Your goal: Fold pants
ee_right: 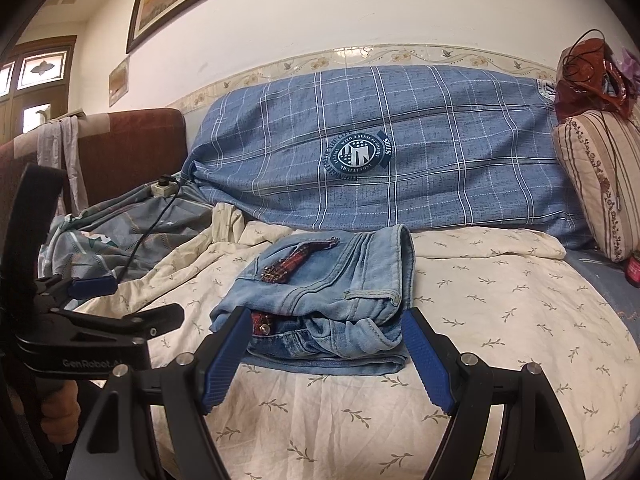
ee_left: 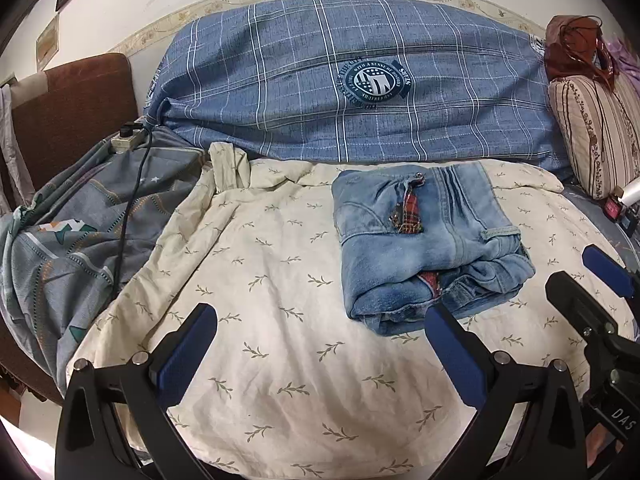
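Light blue denim pants (ee_left: 424,248) lie folded into a compact stack on a cream leaf-print sheet (ee_left: 260,300); a red plaid lining shows at the fly. They also show in the right wrist view (ee_right: 332,292). My left gripper (ee_left: 320,316) is open and empty, hovering just in front and left of the stack. My right gripper (ee_right: 324,320) is open and empty, its blue fingers standing on either side of the stack's near edge, above the sheet (ee_right: 500,320). The right gripper also shows at the right edge of the left view (ee_left: 592,276), and the left gripper at the left of the right view (ee_right: 132,300).
A big blue plaid pillow (ee_left: 352,84) lies behind the pants. A grey patterned blanket (ee_left: 80,240) with a power strip (ee_left: 128,138) and black cable lies at the left. A striped cushion (ee_left: 600,132) stands at the right, a brown headboard (ee_left: 72,108) at far left.
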`<state>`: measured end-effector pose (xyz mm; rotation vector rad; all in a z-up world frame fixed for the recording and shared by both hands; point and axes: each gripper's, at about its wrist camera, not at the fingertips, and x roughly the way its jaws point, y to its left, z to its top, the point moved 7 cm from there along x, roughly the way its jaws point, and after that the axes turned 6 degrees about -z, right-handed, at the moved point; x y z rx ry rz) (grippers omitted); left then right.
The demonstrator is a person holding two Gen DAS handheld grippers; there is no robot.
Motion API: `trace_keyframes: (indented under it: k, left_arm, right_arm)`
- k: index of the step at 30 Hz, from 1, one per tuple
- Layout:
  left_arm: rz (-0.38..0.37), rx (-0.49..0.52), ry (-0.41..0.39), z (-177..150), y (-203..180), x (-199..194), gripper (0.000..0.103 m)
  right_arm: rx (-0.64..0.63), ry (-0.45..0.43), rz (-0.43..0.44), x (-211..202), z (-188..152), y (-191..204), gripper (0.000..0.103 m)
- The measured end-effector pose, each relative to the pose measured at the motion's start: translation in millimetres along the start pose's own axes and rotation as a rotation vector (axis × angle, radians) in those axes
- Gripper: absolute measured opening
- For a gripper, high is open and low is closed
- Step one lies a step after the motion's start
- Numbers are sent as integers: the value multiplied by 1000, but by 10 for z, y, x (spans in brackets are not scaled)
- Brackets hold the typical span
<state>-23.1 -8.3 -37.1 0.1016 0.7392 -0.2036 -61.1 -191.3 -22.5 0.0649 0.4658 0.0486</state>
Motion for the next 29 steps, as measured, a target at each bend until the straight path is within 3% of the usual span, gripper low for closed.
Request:
trace_keyframes:
  k: [6,9,14,18,22,26,29]
  left_arm:
    - [4,-15,-4,-78,90,175,103]
    - [-5,-28,43,-103,118,281,103]
    - [-43,-63,35,-39,154,260,103]
    - [-28,-54,38,81,192,288,103]
    - [10,-32,-19,290,228,255,103]
    - [-21,-19,-113,332,153,154,103]
    - [-15,21,-125,341,53,130,103]
  right_arm:
    - [8,13,-25,35,-9,-18,80]
    - [15,42,-28,92,-43,-20,80]
    - [35,71,-24,179,-62,-36,80]
    - [79,100,-19,305,-9,-125,80]
    - [87,83,-36,391,74,-210,80]
    - [97,111,-24,443,25,-207,80]
    - [69,94,-20,408,38,-156,80]
